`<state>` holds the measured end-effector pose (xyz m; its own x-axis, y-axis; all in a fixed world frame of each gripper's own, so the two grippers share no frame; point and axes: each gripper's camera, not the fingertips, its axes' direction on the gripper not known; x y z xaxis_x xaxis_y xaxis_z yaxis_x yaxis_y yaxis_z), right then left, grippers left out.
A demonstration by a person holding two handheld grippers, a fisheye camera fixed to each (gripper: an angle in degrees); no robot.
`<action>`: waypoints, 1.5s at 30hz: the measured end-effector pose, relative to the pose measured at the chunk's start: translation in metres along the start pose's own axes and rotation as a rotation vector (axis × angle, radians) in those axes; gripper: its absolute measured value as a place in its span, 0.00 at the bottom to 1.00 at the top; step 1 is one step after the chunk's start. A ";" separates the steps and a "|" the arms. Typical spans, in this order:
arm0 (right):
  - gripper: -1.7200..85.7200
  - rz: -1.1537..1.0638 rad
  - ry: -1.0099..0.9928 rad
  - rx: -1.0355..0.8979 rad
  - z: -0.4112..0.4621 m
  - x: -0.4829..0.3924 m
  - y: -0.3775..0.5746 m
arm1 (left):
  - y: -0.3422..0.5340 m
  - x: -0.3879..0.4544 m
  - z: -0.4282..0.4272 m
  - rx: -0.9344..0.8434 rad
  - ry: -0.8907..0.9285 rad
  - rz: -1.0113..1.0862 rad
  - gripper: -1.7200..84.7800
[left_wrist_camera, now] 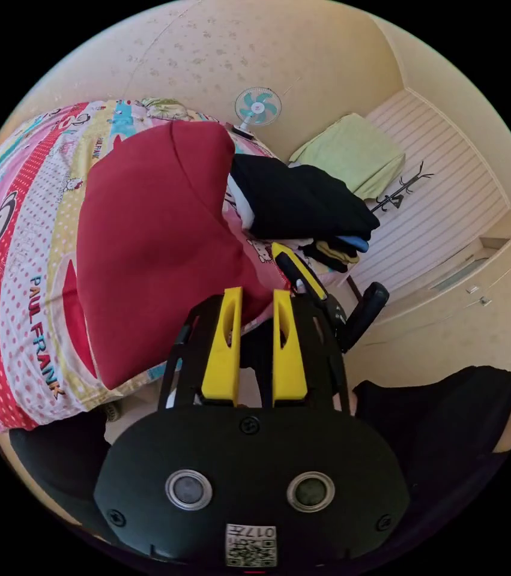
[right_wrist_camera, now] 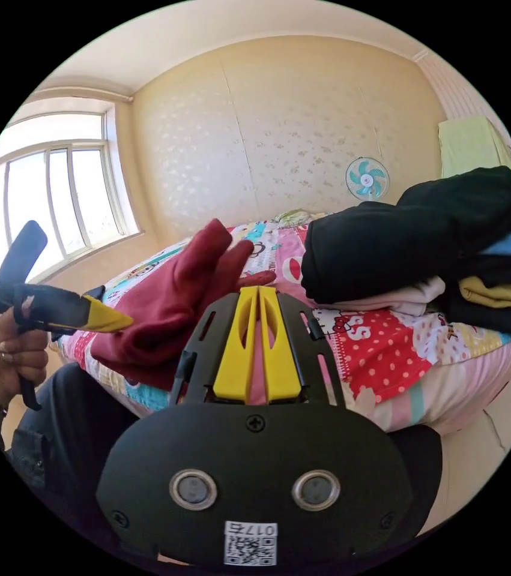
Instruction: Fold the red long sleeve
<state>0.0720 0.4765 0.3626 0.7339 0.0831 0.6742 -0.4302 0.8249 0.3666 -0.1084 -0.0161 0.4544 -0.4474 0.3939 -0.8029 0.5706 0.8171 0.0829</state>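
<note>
The red long sleeve (left_wrist_camera: 147,240) lies in a folded bundle on the patterned bed sheet (left_wrist_camera: 21,270). In the left gripper view my left gripper (left_wrist_camera: 257,294) hovers at the bundle's near corner, its yellow jaws apart with nothing between them. Just right of it the right gripper (left_wrist_camera: 294,267) pokes in. In the right gripper view my right gripper (right_wrist_camera: 258,291) has its jaws pressed together with nothing held, over the bed's edge beside the red long sleeve (right_wrist_camera: 165,306). A hand holds the left gripper (right_wrist_camera: 108,321) at the left, its tip by the garment's edge.
A stack of folded clothes (right_wrist_camera: 423,246), mostly black, sits on the bed to the right of the red garment, also seen as the stack (left_wrist_camera: 303,204). A small fan (right_wrist_camera: 367,178) stands at the wall, and a window (right_wrist_camera: 51,192) is at the left. The person's dark-trousered legs are below.
</note>
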 end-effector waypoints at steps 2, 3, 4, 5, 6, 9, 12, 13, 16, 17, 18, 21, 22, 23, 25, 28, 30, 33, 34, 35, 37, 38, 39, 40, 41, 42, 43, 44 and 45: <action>0.04 -0.004 -0.042 0.002 -0.002 0.003 0.002 | 0.012 -0.006 0.002 0.028 0.042 0.005 0.15; 0.04 -0.010 -0.055 0.011 -0.003 0.002 0.002 | 0.017 -0.011 -0.005 0.057 0.045 0.012 0.16; 0.05 -0.028 -0.097 0.035 -0.006 0.001 0.000 | 0.019 -0.014 -0.010 0.073 0.037 0.011 0.16; 0.06 -0.053 -0.161 0.056 -0.008 -0.001 -0.002 | 0.023 -0.023 -0.024 0.109 -0.003 -0.009 0.16; 0.06 -0.064 -0.201 0.062 -0.008 -0.002 -0.004 | 0.026 -0.034 -0.038 0.146 -0.058 -0.054 0.17; 0.12 -0.033 -0.332 -0.053 0.008 -0.004 -0.018 | 0.039 -0.070 -0.070 0.224 -0.139 -0.189 0.18; 0.16 0.102 -0.445 -0.342 0.051 0.007 -0.026 | 0.057 -0.108 -0.092 0.264 -0.111 -0.306 0.18; 0.17 0.129 -0.502 -0.397 0.062 0.011 -0.025 | 0.060 -0.114 -0.094 0.269 -0.109 -0.322 0.18; 0.15 0.088 -0.530 -0.432 0.069 0.014 -0.031 | 0.074 -0.139 -0.103 0.271 -0.126 -0.385 0.18; 0.14 0.046 -0.496 -0.466 0.071 0.012 -0.037 | 0.077 -0.148 -0.102 0.247 -0.127 -0.401 0.20; 0.13 0.026 -0.478 -0.488 0.072 0.010 -0.040 | 0.077 -0.157 -0.098 0.201 -0.134 -0.432 0.21; 0.12 0.014 -0.431 -0.539 0.074 0.009 -0.053 | 0.079 -0.177 -0.088 0.123 -0.162 -0.523 0.24; 0.12 0.069 -0.421 -0.565 0.075 0.014 -0.057 | 0.080 -0.180 -0.088 0.121 -0.166 -0.543 0.25; 0.12 0.118 -0.420 -0.608 0.077 0.021 -0.061 | 0.084 -0.188 -0.087 0.126 -0.175 -0.585 0.25; 0.13 0.128 -0.433 -0.656 0.077 0.029 -0.069 | 0.090 -0.201 -0.082 0.120 -0.153 -0.641 0.25; 0.14 0.144 -0.482 -0.755 0.088 0.048 -0.076 | 0.100 -0.216 -0.084 0.152 -0.075 -0.672 0.25; 0.15 0.210 -0.591 -0.813 0.101 0.064 -0.073 | 0.102 -0.219 -0.092 0.147 -0.063 -0.659 0.24; 0.13 0.307 -0.732 -0.812 0.119 0.087 -0.067 | 0.103 -0.220 -0.101 0.149 -0.036 -0.654 0.23; 0.10 0.341 -0.775 -0.769 0.122 0.094 -0.067 | 0.104 -0.220 -0.103 0.151 -0.033 -0.654 0.23; 0.08 0.370 -0.803 -0.709 0.120 0.101 -0.069 | 0.105 -0.220 -0.106 0.155 -0.027 -0.656 0.23; 0.07 0.345 -0.818 -0.591 0.100 0.106 -0.086 | 0.107 -0.221 -0.113 0.159 -0.014 -0.660 0.23; 0.06 0.263 -0.778 -0.512 0.079 0.105 -0.105 | 0.108 -0.221 -0.118 0.158 0.001 -0.661 0.23; 0.06 0.212 -0.740 -0.482 0.067 0.103 -0.116 | 0.109 -0.221 -0.122 0.149 0.021 -0.654 0.23; 0.06 0.111 -0.632 -0.461 0.049 0.099 -0.134 | 0.109 -0.220 -0.124 0.140 0.031 -0.647 0.23; 0.06 0.040 -0.518 -0.497 0.041 0.098 -0.146 | 0.108 -0.217 -0.127 0.119 0.047 -0.631 0.23; 0.06 0.024 -0.478 -0.531 0.043 0.099 -0.148 | 0.108 -0.213 -0.129 0.103 0.058 -0.609 0.24; 0.06 0.013 -0.445 -0.622 0.055 0.105 -0.147 | 0.108 -0.211 -0.131 0.100 0.066 -0.598 0.24; 0.05 0.026 -0.468 -0.742 0.077 0.115 -0.137 | 0.108 -0.205 -0.135 0.102 0.092 -0.575 0.24; 0.05 0.046 -0.483 -0.801 0.088 0.121 -0.131 | 0.107 -0.199 -0.139 0.125 0.141 -0.545 0.24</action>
<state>0.1709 0.3295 0.4527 0.3498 0.0320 0.9363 0.1693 0.9808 -0.0968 -0.0542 0.0516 0.7053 -0.7824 -0.0107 -0.6226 0.3051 0.8650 -0.3983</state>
